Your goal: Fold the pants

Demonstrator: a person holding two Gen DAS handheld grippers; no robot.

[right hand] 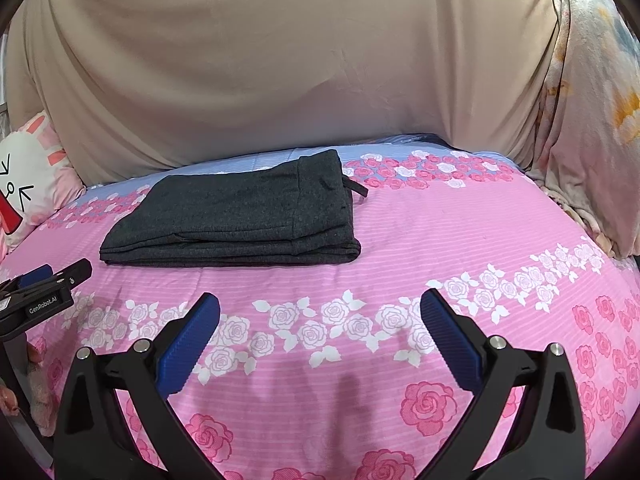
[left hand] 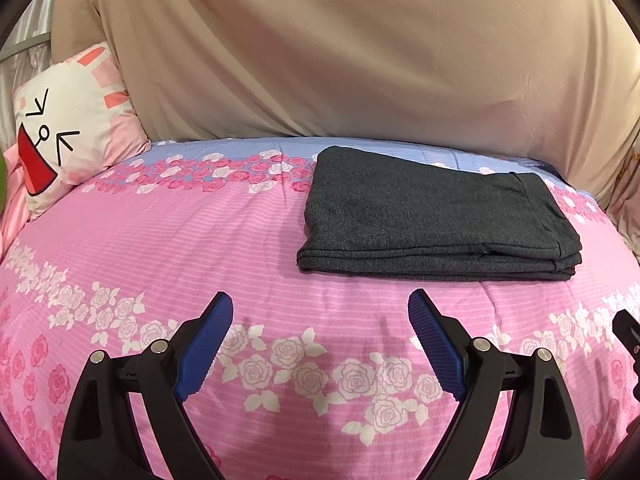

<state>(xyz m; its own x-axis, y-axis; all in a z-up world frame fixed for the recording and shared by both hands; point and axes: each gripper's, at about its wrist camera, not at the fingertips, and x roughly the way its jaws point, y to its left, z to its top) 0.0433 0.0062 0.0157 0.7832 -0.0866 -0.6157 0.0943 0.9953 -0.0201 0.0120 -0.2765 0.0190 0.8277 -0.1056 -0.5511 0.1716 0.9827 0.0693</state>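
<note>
Dark grey pants lie folded into a flat stack on the pink rose-print bedspread. In the right wrist view the pants sit left of centre, with a drawstring end sticking out at their far right corner. My left gripper is open and empty, hovering over the bedspread in front of and to the left of the pants. My right gripper is open and empty, in front of and to the right of the pants. The left gripper's body shows at the left edge of the right wrist view.
A beige sheet hangs behind the bed. A white and pink cartoon pillow leans at the far left. A floral cloth hangs at the far right. The bedspread stretches to the right of the pants.
</note>
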